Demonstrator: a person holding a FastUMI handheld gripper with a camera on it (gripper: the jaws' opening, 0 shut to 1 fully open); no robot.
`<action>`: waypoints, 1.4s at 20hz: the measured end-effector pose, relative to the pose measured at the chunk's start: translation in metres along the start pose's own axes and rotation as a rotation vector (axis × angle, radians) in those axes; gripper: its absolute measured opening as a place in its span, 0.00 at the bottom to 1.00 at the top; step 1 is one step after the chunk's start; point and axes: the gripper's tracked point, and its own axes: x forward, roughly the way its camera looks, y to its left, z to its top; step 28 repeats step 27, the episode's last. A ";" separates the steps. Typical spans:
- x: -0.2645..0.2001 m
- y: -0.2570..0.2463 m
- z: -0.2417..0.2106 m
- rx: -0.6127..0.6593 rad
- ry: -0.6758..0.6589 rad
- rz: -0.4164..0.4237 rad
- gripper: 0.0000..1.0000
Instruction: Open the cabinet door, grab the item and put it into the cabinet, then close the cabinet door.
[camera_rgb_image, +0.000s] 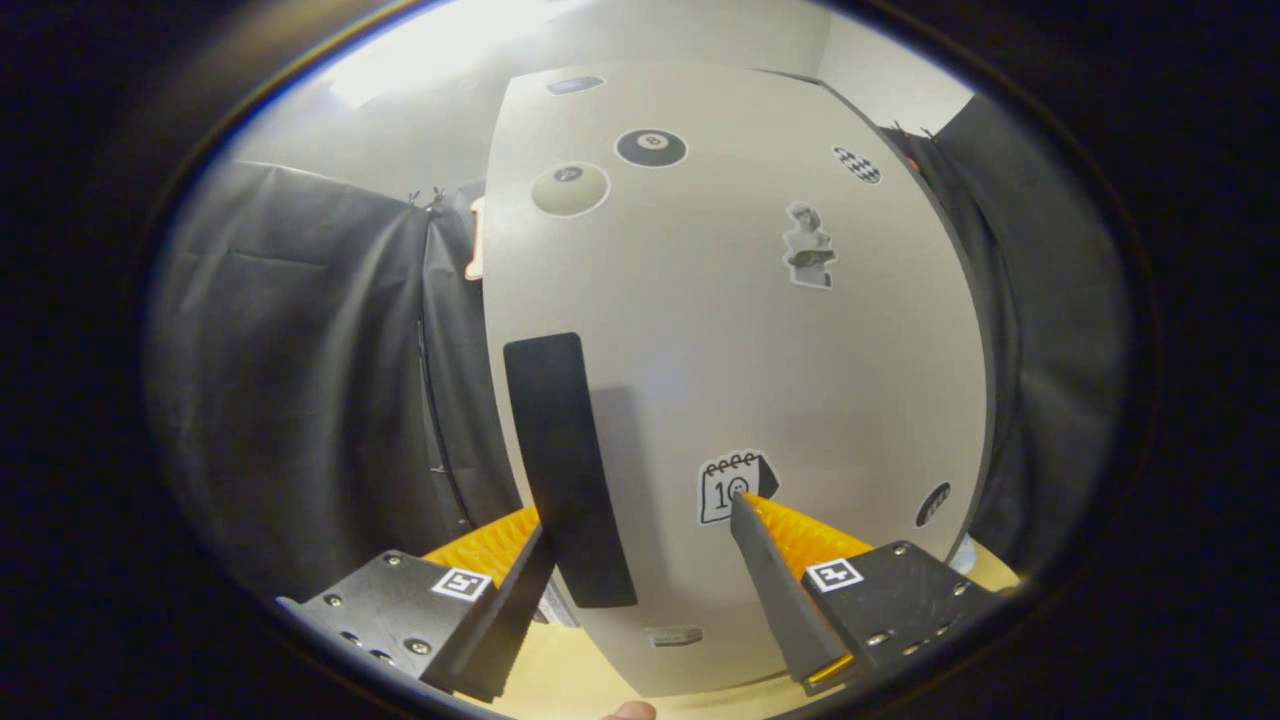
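The cabinet door (740, 380) stands shut right in front of me, its dark vertical handle (565, 470) near the left edge. My gripper (640, 515) is spread wide with nothing between the fingers; the left finger sits at the handle, the right by a calendar sticker (728, 487). I can't spot the item, so this could precede opening or follow closing

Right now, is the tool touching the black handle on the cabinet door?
Cannot tell. In the gripper view the open tool has its fingers either side of the black handle on the cabinet door; one finger overlaps the handle's edge, so no contact or gap shows plainly.
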 end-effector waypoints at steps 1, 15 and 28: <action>0.003 0.001 -0.001 -0.002 -0.001 -0.006 0.99; 0.019 -0.001 0.000 -0.011 -0.027 -0.088 0.99; 0.001 -0.004 0.025 -0.059 -0.074 -0.083 0.99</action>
